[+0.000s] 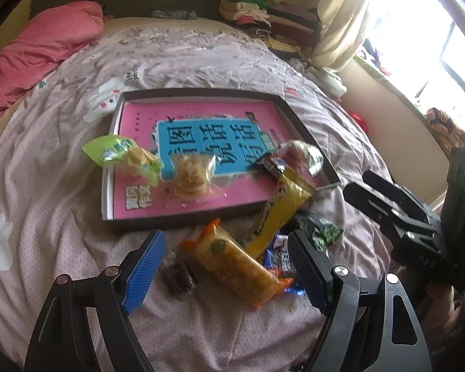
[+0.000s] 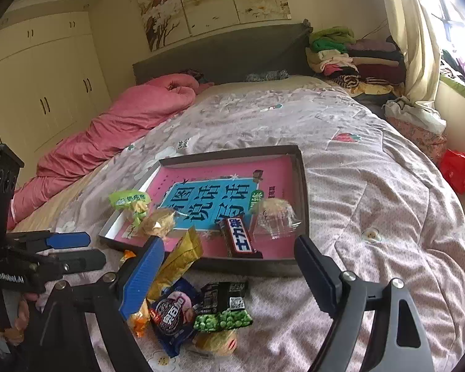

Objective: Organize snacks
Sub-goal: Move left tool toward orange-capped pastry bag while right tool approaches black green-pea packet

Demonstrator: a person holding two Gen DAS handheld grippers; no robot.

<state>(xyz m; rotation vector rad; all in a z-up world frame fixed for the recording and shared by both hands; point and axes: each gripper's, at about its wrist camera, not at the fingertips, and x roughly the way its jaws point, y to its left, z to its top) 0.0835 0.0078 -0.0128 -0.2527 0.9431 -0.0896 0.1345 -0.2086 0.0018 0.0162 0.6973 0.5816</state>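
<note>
You are sorting snacks into the tray (image 1: 297,117) on the bed (image 1: 201,55). Your left tool (image 1: 226,266) is hanging wide over the orange packet (image 1: 235,263), probably next; your right tool (image 2: 229,269) is gaping empty.

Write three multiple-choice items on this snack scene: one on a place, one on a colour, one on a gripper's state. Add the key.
1. Where does the dark chocolate bar lie?
A. in the shallow box
B. on the pink quilt
C. on the windowsill

2. What colour is the box lining?
A. green
B. pink
C. white

3. How is the left gripper?
A. shut on a snack
B. out of view
C. open, holding nothing

Key: 1 A, the bar rests on the box floor. 2 B, pink shows around the blue title. 3 C, its fingers stand apart above the orange-ended packet.
</note>
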